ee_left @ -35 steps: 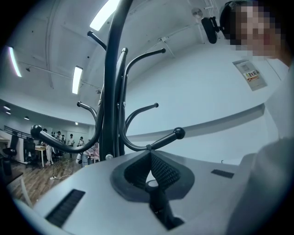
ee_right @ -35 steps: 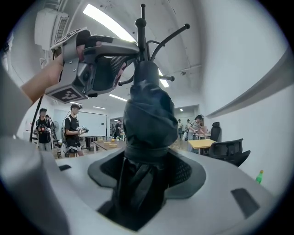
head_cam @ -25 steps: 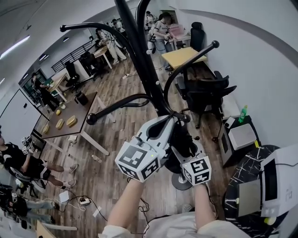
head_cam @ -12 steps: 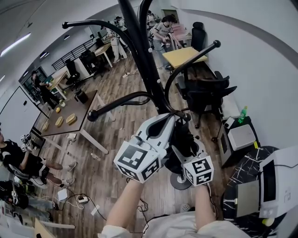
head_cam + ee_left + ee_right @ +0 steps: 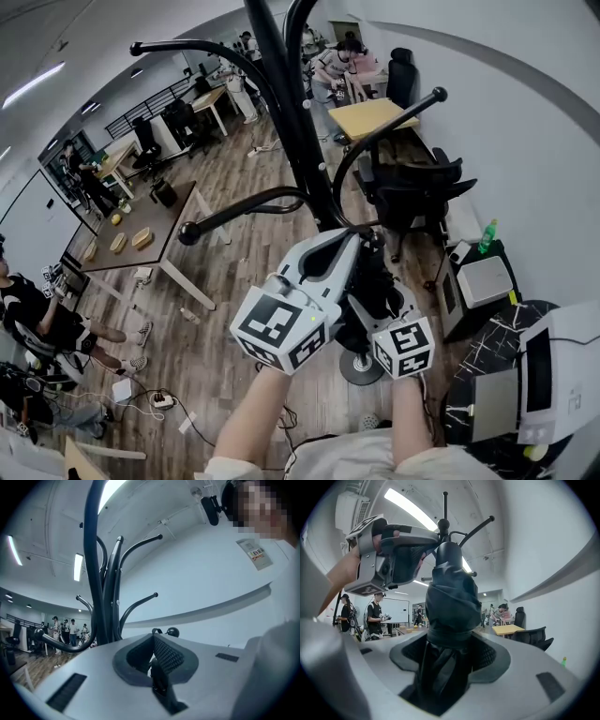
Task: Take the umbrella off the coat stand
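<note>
The folded black fabric umbrella (image 5: 449, 602) stands upright against the black metal coat stand (image 5: 281, 103). Its bundled canopy is clamped between the widely spread jaws of the right gripper (image 5: 450, 654). The left gripper (image 5: 154, 657) sits up beside its top with jaws pinched together; whether a strap lies in them cannot be told. A sideways pull would likely snag the umbrella's top on a knobbed arm and rock the stand, and soft cloth may slip. Counted: one umbrella, one stand showing at least three knob-tipped arms, two grippers.
</note>
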{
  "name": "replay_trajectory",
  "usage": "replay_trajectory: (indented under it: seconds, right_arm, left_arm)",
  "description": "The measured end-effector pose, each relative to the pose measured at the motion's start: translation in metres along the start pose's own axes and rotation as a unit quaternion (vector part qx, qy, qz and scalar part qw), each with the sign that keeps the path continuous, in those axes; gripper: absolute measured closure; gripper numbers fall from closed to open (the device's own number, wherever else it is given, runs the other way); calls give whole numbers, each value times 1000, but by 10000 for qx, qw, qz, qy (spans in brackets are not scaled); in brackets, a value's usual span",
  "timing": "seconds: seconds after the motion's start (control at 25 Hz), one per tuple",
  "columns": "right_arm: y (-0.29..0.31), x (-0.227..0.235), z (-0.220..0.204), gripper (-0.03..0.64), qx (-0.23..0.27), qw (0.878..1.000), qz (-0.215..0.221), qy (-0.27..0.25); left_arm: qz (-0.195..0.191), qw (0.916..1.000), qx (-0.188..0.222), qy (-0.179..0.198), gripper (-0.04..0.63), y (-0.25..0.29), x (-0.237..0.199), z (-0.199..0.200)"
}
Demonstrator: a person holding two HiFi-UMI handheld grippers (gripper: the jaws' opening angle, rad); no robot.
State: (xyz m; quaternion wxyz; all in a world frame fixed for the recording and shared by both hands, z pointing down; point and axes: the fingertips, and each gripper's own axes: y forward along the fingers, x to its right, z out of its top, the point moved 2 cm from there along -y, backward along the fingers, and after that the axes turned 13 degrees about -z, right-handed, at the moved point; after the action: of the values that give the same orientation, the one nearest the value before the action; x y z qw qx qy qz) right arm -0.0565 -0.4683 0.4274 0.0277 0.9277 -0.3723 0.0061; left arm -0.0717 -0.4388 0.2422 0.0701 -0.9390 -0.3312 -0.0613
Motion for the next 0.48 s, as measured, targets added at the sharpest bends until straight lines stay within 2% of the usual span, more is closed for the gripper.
replay_trajectory:
  seconds: [0.28,0.48]
  right_arm:
    - [-6,4,2,344,77,9999,-1,79]
    - [-11,5,5,344,131,9998,-53,113]
  left_arm:
    - [90,9994,-200,269,574,4,8,1]
    - [71,9993,-169,320,572,6,14,6]
